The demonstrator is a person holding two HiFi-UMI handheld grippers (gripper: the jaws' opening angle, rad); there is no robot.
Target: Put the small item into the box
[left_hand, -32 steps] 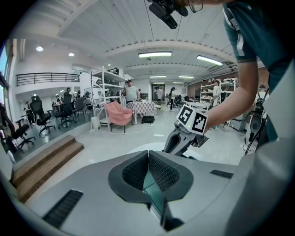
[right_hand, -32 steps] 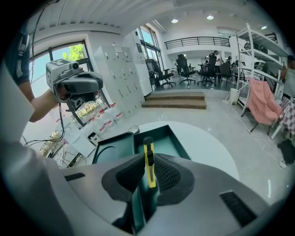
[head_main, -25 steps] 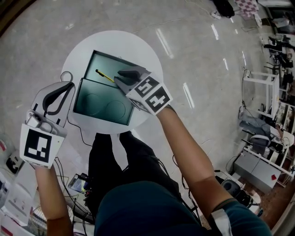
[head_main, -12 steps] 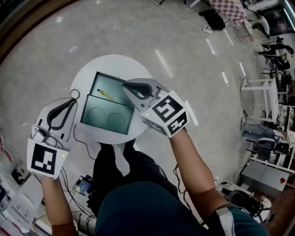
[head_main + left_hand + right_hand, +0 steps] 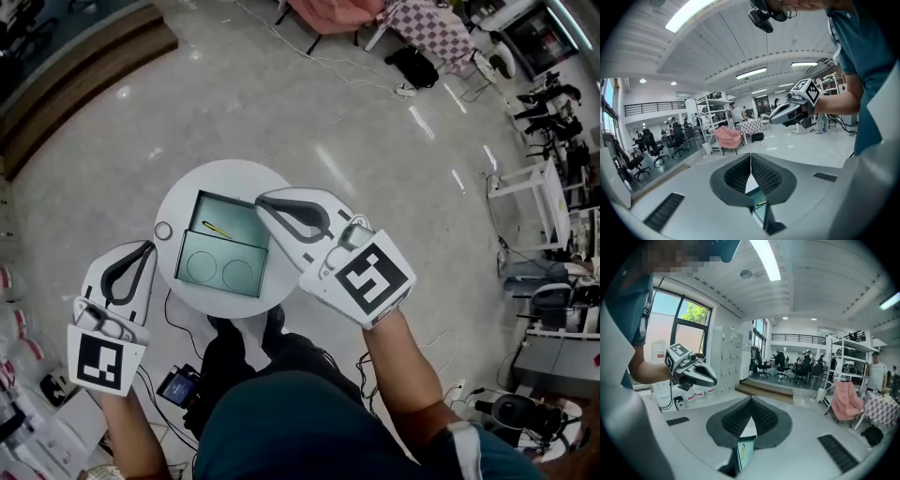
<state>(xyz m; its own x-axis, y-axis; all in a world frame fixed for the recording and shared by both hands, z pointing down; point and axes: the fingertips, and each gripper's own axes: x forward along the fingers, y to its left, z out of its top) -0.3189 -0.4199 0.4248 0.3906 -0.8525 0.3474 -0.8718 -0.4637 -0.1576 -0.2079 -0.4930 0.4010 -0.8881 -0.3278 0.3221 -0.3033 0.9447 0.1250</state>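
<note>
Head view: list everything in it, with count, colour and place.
table: one, white, round, centre.
box: one, green, open, on the table.
small item: one, yellow, thin, in the box's far half.
ring: one, pale, at the table's left edge.
bag: one, black, on the floor, top right.
left gripper: one, white, shut, empty, left of the table.
right gripper: one, white, shut, empty, over the box's right side.
</note>
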